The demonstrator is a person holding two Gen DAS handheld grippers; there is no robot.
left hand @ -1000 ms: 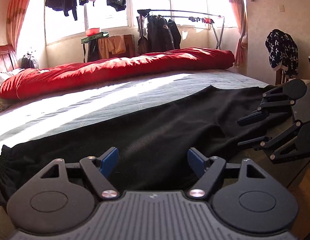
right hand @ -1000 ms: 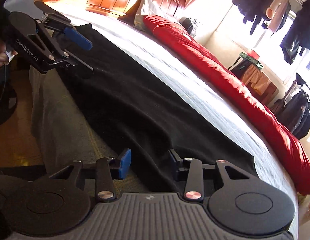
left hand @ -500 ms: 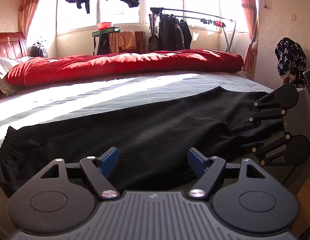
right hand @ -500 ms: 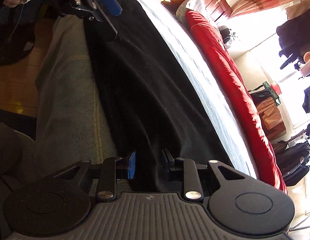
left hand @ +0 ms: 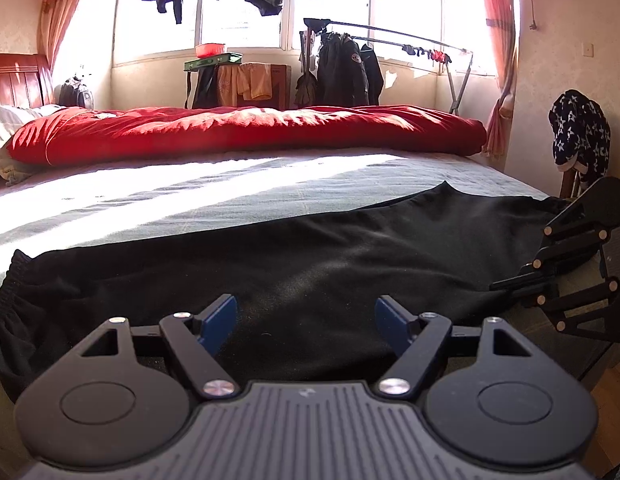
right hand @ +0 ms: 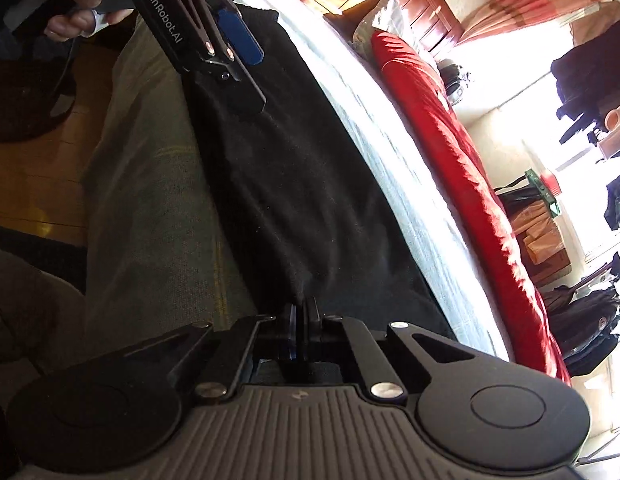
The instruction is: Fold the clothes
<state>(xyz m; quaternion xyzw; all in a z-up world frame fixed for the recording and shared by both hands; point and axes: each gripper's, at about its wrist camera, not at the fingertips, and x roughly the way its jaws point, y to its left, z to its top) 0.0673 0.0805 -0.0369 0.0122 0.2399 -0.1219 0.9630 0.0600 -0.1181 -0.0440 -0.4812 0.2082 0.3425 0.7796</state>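
Observation:
Black trousers (left hand: 310,264) lie flat along the near edge of the bed, with the elastic waistband (left hand: 13,280) at the left. My left gripper (left hand: 305,320) is open just over the trousers' near edge, its blue pads wide apart and gripping nothing. In the right wrist view the same left gripper (right hand: 249,72) shows at the waist end, held by a person's hand (right hand: 69,12). My right gripper (right hand: 301,312) is shut on the near edge of the black trousers (right hand: 301,184) at the leg end, its pads pressed together on the cloth. It also appears at the right as the right gripper (left hand: 506,286).
A grey sheet (left hand: 229,200) covers the bed, with a rolled red quilt (left hand: 245,128) along the far side. A wooden headboard (left hand: 13,84) is at the left. A clothes rack (left hand: 350,72) stands by the window. A starred garment (left hand: 582,136) hangs at the right. Wooden floor (right hand: 33,184) lies beside the bed.
My right gripper's jaws have closed from partly open onto the trousers' edge, and that gripper has rolled. The left gripper stays open in about the same place.

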